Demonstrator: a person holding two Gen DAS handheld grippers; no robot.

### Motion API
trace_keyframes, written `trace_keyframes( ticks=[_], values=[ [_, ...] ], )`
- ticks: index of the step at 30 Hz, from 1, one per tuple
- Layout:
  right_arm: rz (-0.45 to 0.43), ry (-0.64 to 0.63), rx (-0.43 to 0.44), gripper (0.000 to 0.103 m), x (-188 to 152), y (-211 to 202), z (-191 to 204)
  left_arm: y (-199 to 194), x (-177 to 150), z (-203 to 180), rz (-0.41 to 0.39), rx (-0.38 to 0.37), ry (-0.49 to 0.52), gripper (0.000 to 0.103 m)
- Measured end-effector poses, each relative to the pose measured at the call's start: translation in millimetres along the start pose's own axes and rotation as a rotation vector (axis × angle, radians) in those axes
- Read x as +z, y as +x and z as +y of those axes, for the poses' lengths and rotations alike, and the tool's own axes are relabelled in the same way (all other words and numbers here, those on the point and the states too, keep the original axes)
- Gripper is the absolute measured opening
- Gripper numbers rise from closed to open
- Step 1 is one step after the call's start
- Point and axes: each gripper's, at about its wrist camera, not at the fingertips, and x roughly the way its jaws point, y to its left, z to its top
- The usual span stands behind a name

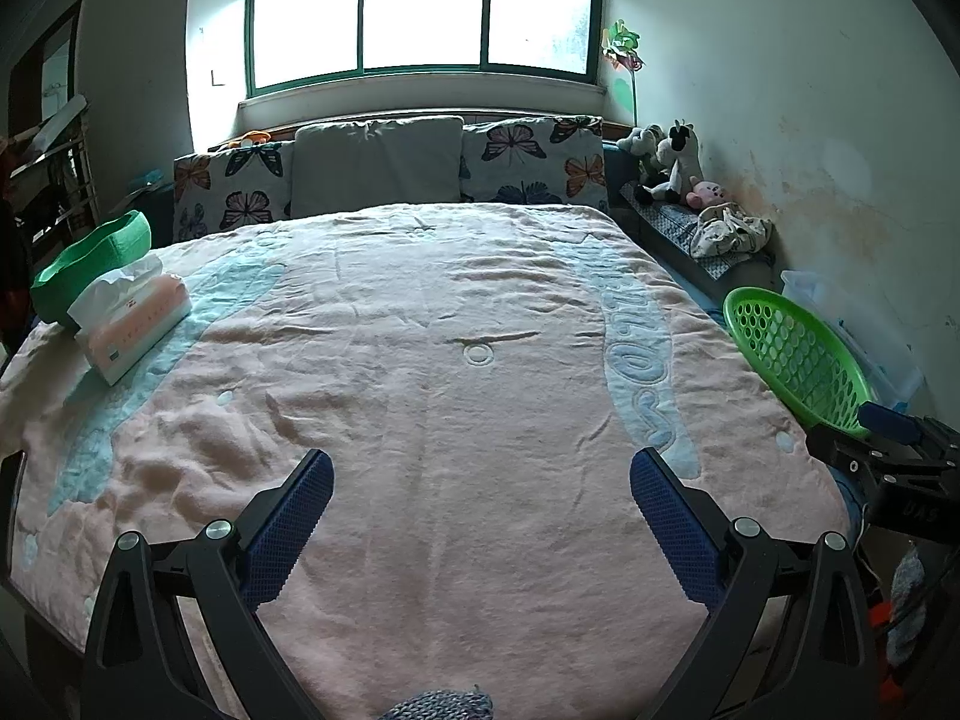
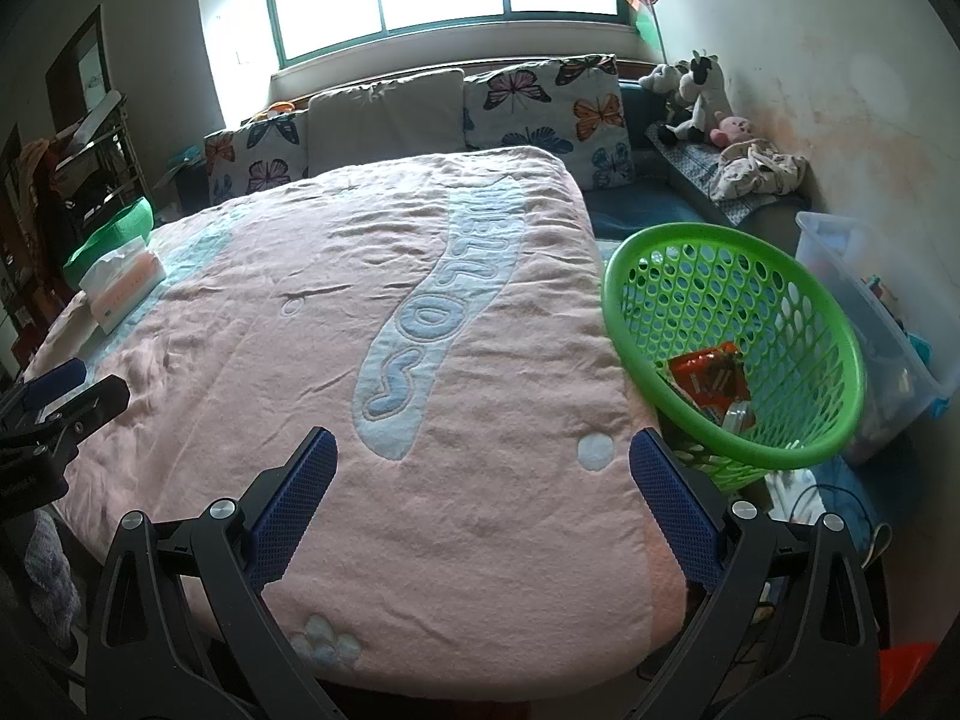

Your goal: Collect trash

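A green perforated basket [image 2: 774,450] sits at the bed's right edge; it also shows in the left wrist view [image 1: 792,354]. Inside it lie an orange snack wrapper [image 2: 708,378] and a small pale piece of trash [image 2: 738,417]. My left gripper [image 1: 480,510] is open and empty above the foot of the pink blanket [image 1: 450,360]. My right gripper [image 2: 483,498] is open and empty over the blanket's right front part, left of the basket. Each gripper shows at the edge of the other's view: the right one [image 1: 888,450], the left one [image 2: 54,414].
A tissue pack [image 1: 132,318] and a green bowl-like tub [image 1: 90,264] lie at the bed's left edge. Pillows [image 1: 378,165] line the headboard. Plush toys [image 1: 672,162] and crumpled cloth [image 1: 729,231] sit at the far right. A clear plastic bin [image 2: 870,312] stands by the wall.
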Motion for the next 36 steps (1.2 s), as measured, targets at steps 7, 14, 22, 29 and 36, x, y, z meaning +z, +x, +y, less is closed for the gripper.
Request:
trace_keyframes(
  ticks=[7,14,22,29,36],
  values=[
    [0.002,-0.002,0.002,0.097,-1.3,1.4,1.5,0.3,0.7,-1.0,0.000,0.000,0.002,0.096],
    [0.003,-0.001,0.002,0.097,-1.1,1.5,1.3,1.6,2.3,-1.5,0.003,-0.001,0.009,0.096],
    [0.006,0.002,0.003,0.097,-3.1,2.8,2.4,2.5,2.4,-2.1,0.006,-0.002,0.011,0.096],
    [0.007,0.004,0.005,0.097,-2.2,3.3,2.1,3.6,3.0,-0.8,0.009,-0.006,0.010,0.096],
    [0.008,0.005,0.005,0.097,-2.4,3.3,2.2,3.7,3.0,0.1,0.007,-0.003,0.012,0.096]
  ],
)
